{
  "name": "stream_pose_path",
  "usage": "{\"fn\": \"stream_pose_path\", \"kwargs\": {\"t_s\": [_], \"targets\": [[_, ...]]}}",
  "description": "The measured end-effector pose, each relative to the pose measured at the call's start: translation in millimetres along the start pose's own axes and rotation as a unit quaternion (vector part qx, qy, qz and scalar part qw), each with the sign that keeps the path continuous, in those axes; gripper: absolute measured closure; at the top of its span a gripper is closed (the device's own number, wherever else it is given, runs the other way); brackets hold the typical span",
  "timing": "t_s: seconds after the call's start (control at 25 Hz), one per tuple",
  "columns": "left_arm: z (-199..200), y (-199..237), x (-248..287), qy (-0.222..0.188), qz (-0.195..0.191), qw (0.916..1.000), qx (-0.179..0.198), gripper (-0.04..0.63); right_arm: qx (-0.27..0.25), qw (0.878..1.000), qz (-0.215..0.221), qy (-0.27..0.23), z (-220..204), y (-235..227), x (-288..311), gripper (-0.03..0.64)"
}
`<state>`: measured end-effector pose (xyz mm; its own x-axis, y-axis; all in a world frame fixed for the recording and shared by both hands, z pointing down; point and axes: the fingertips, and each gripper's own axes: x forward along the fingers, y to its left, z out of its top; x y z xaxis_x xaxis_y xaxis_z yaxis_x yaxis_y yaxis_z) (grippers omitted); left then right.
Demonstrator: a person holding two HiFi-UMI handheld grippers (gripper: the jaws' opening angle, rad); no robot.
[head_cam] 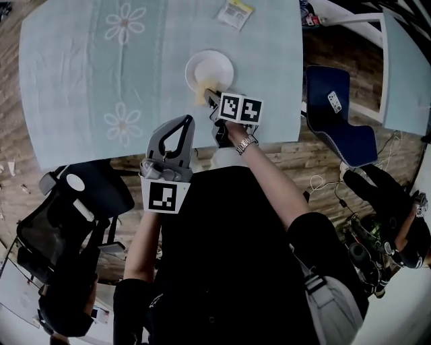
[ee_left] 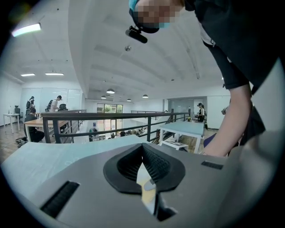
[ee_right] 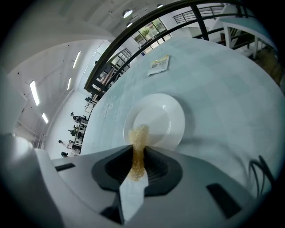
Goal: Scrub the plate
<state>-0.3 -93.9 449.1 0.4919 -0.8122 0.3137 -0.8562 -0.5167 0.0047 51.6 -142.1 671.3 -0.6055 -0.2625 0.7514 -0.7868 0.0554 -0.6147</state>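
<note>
- Here, one white plate (head_cam: 210, 69) lies on the table (head_cam: 81, 81), with one packet (head_cam: 235, 13) well apart.
- One yellow sponge (ee_right: 139, 144), clamped in the right gripper (head_cam: 210, 96), points lengthwise at the plate's near rim.
- Left gripper (head_cam: 176, 129): jaws together, empty.

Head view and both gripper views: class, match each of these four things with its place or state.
Things:
1 plate
2 sponge
3 packet
4 left gripper

Places or states:
A pinched in the fingers of the right gripper
B shut, holding nothing
C white and round
D at the far edge of the table

Pairs: 1-C, 2-A, 3-D, 4-B.
</note>
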Motion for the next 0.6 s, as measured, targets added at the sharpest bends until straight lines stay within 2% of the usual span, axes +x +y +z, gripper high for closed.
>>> {"fn": "stream_pose_path", "kwargs": {"t_s": [0.28, 0.6], "targets": [[1, -14, 6, 0.003, -0.037, 0.9991, 0.019, 0.583, 0.028, 0.999, -0.021, -0.016, -3, -20, -17, 0.551], [14, -19, 26, -0.020, -0.074, 0.9962, 0.042, 0.583, 0.051, 0.997, -0.049, -0.041, 10, -49, -35, 0.551]]}}
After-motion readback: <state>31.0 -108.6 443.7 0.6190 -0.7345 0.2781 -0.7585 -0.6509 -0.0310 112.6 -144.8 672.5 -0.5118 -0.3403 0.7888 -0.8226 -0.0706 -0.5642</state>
